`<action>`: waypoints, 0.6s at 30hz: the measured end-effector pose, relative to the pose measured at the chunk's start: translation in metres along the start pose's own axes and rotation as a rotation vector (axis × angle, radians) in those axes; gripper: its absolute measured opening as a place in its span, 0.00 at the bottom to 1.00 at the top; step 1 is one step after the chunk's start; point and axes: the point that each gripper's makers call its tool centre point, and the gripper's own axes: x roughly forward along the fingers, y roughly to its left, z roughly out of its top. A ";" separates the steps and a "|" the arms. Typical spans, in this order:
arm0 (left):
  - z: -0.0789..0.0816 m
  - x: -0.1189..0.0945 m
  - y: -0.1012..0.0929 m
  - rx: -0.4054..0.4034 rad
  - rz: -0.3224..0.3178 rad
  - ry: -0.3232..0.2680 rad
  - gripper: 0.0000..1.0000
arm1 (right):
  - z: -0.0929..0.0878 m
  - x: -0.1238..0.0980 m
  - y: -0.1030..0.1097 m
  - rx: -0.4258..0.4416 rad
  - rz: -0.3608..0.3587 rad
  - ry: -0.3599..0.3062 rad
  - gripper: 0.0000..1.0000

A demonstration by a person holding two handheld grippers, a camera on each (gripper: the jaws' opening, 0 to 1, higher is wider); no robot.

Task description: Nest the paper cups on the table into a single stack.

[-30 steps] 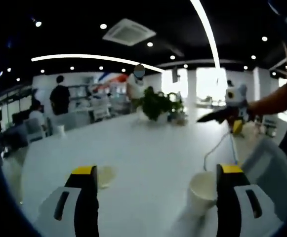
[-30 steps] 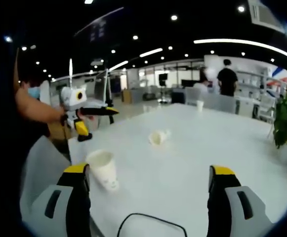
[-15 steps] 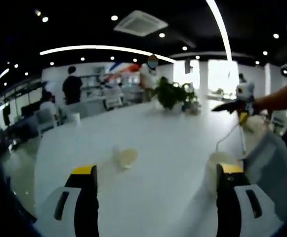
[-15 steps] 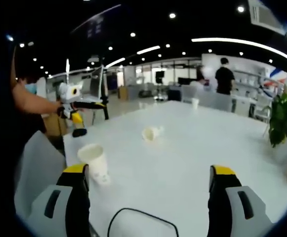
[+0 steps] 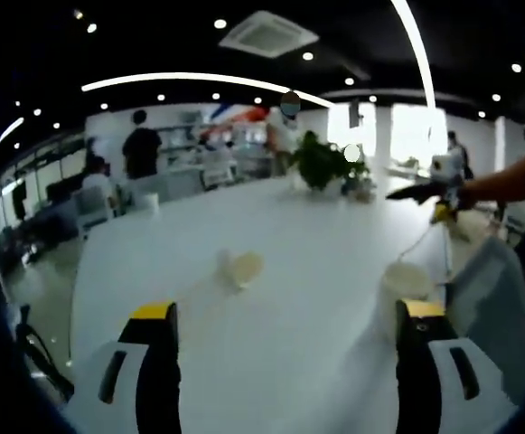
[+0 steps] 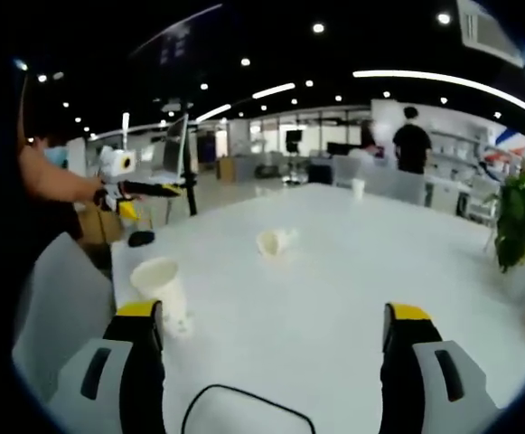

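Nothing is nested yet: my left hand-held gripper and right hand-held gripper gape wide, empty, with the upright cup and tipped cup apart on the desk.

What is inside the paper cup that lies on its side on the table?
Nothing shows at the mouth of the tipped cup, which lies alone on the white table. Both views are too blurred and distant to show its deeper interior.
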 end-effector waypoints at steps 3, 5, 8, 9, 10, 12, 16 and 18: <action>-0.001 -0.006 0.003 -0.006 0.018 0.006 0.98 | 0.001 0.003 0.000 0.003 0.011 0.004 1.00; -0.003 -0.008 0.005 -0.012 0.024 0.009 0.98 | 0.004 0.004 -0.001 -0.001 0.015 0.002 1.00; -0.006 -0.009 0.007 -0.005 0.028 0.020 0.98 | 0.006 0.005 -0.002 -0.012 0.023 -0.001 1.00; -0.007 -0.008 0.009 -0.004 0.032 0.020 0.98 | 0.004 0.006 -0.005 -0.012 0.022 -0.004 1.00; -0.007 -0.008 0.010 -0.008 0.034 0.019 0.98 | 0.003 0.006 -0.007 -0.008 0.020 -0.002 1.00; -0.007 -0.007 0.010 -0.011 0.034 0.023 0.98 | 0.003 0.005 -0.012 0.009 0.004 -0.006 1.00; -0.003 0.000 0.012 0.015 0.016 0.027 0.97 | 0.005 0.005 -0.012 0.006 -0.004 -0.019 1.00; -0.005 0.006 0.017 0.019 0.018 0.040 0.97 | 0.003 0.003 -0.016 0.018 -0.018 -0.012 1.00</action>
